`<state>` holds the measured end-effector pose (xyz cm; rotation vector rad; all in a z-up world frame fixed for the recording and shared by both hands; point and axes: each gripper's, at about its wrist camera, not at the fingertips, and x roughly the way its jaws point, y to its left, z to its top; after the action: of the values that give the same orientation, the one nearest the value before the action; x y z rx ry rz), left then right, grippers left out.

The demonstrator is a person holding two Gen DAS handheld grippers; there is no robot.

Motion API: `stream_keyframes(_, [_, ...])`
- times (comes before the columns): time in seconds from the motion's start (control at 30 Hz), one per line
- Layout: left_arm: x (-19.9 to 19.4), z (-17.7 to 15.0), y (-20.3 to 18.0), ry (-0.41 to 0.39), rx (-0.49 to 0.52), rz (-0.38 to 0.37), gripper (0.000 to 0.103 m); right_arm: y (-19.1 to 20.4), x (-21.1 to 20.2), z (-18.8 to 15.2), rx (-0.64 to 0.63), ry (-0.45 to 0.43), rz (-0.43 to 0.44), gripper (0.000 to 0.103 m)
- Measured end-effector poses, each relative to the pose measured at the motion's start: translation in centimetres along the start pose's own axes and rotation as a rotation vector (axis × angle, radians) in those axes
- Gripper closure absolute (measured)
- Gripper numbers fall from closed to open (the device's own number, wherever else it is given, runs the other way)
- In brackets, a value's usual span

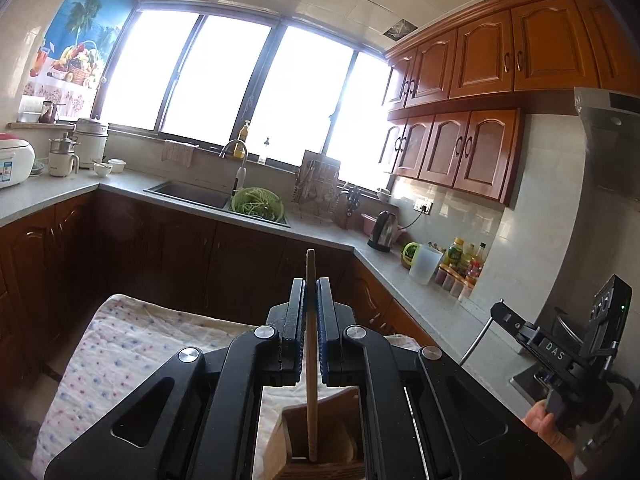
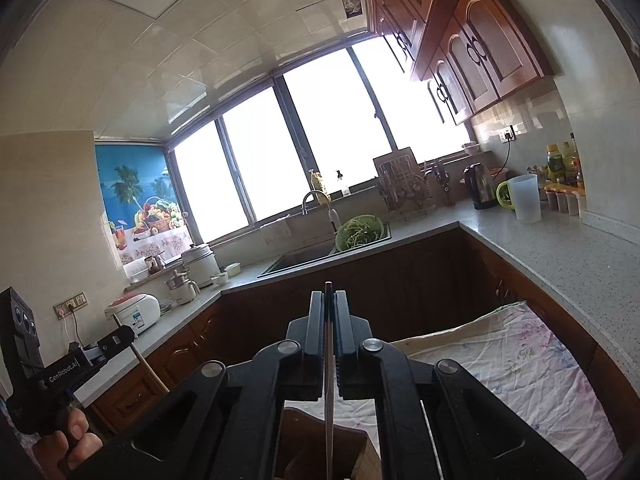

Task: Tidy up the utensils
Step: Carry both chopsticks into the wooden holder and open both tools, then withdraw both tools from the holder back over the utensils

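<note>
My left gripper (image 1: pixel 311 286) is shut on a wooden utensil handle (image 1: pixel 311 344) that stands upright, its lower end down in a wooden holder box (image 1: pixel 336 408) below the fingers. My right gripper (image 2: pixel 328 298) is shut on a thin metal utensil (image 2: pixel 329 412), also upright, its lower end going down beside the wooden holder (image 2: pixel 304 444). The right gripper shows at the right of the left wrist view (image 1: pixel 504 312), holding the metal handle (image 1: pixel 476 340). The left gripper shows at the left of the right wrist view (image 2: pixel 120 336), with the wooden handle (image 2: pixel 150 368).
The holder stands on a dotted cloth (image 1: pixel 120 344) over a table (image 2: pixel 540 376). Grey counters (image 1: pixel 424 292) run around the room with a sink (image 1: pixel 192 194), a green colander (image 1: pixel 256 204), a kettle (image 1: pixel 384 232), a plastic jug (image 2: pixel 526 198) and bottles (image 1: pixel 464 260).
</note>
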<state>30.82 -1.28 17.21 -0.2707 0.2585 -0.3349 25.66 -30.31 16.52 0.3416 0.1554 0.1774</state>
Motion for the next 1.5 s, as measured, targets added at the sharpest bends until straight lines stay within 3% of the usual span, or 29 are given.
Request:
stream_keyframes(0.17, [2.9, -2.9, 1.0, 0.004, -0.025, 0.043, 0.099, -1.1, 2.6, -2.9, 0.028, 0.025, -0.015, 0.099])
stream_keyframes(0.5, [5.9, -8.4, 2.4, 0.068, -0.076, 0.062, 0.098, -2.4, 4.4, -6.9, 0.055, 0.026, -0.034, 0.099])
stream_keyframes(0.97, [6.0, -8.0, 2.2, 0.120, -0.057, 0.069, 0.096, -4.0, 5.4, -7.4, 0.073, 0.119, -0.053, 0.097])
stream_keyframes(1.07, [5.7, -8.1, 2.2, 0.133, -0.055, 0.077, 0.067, -4.1, 5.3, -7.2, 0.095, 0.142, -0.029, 0.091])
stream_keyframes(1.1, [5.4, -8.1, 2.3, 0.129, -0.060, 0.084, 0.050, -4.1, 5.2, -7.1, 0.100, 0.145, -0.030, 0.081])
stream_keyframes(1.13, [4.9, -8.1, 2.4, 0.120, -0.068, 0.089, 0.039, -4.1, 5.0, -7.0, 0.106, 0.146, -0.024, 0.062])
stream_keyframes(1.17, [4.5, -8.1, 2.5, 0.113, -0.075, 0.099, 0.034, -4.3, 4.6, -6.9, 0.117, 0.145, -0.018, 0.050])
stream_keyframes(1.2, [4.1, -8.1, 2.5, 0.116, -0.077, 0.120, 0.017, -4.5, 4.2, -6.8, 0.130, 0.137, -0.012, 0.035])
stream_keyframes(1.23, [3.7, -8.2, 2.6, 0.123, -0.080, 0.141, 0.006, -4.6, 3.6, -6.7, 0.138, 0.126, -0.007, 0.030])
stream_keyframes(1.27, [3.3, -8.2, 2.8, 0.125, -0.085, 0.148, 0.005, -4.7, 3.1, -6.7, 0.145, 0.122, -0.006, 0.029])
stream_keyframes(1.37, [1.8, -8.6, 3.1, 0.141, -0.093, 0.149, 0.004, -5.1, 1.4, -6.6, 0.178, 0.127, 0.015, 0.010])
stream_keyframes(1.5, [-0.6, -9.3, 3.1, 0.162, -0.094, 0.167, 0.004, -5.1, -1.5, -7.1, 0.167, 0.124, 0.016, 0.007])
